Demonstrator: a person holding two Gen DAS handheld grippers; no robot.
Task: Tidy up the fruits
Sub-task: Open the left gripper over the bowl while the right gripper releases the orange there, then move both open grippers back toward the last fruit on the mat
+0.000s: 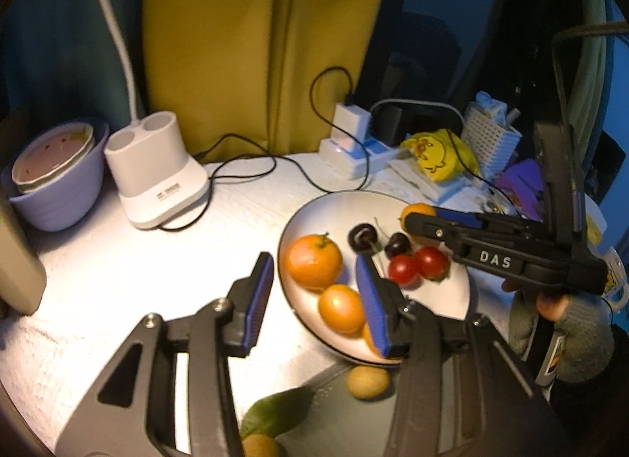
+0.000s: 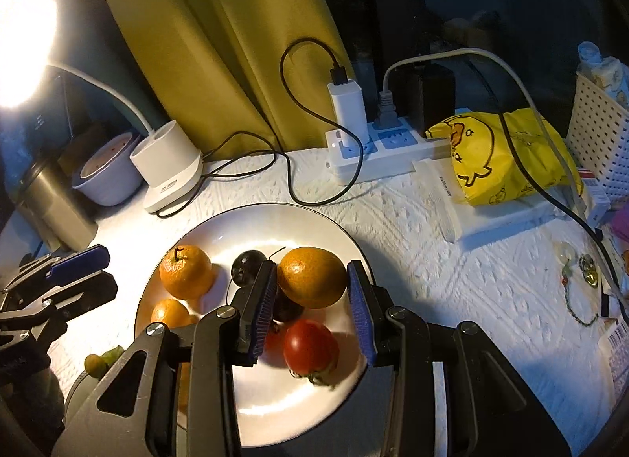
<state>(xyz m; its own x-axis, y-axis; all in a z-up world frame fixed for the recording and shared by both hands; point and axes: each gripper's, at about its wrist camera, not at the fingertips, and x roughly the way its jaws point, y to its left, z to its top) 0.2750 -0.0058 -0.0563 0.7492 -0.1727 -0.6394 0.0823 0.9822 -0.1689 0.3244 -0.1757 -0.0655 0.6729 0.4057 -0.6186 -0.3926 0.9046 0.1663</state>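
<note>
Now an orange [image 2: 311, 277] is held between the right gripper [image 2: 310, 299] pads over the plate [image 2: 346, 236], left gripper [image 1: 314, 292] open and empty; a loose pinch could drop it onto the cherries [image 2: 247, 266].

white plate [image 2: 236, 398], orange mandarins [image 2: 184, 272], red tomatoes [image 2: 310, 347], dark cherries [image 1: 363, 236], yellow curtain [image 2: 220, 44], blue claw pads [image 1: 257, 299].

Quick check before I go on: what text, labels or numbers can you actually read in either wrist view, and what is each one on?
"DAS": white letters on the right gripper.
Lamp base: small dark label, too blurred to read.
White flat box: tiny sideways print, unreadable.
Barcode label: digits too small.
Yellow bag: only duck drawings, no words.
</note>
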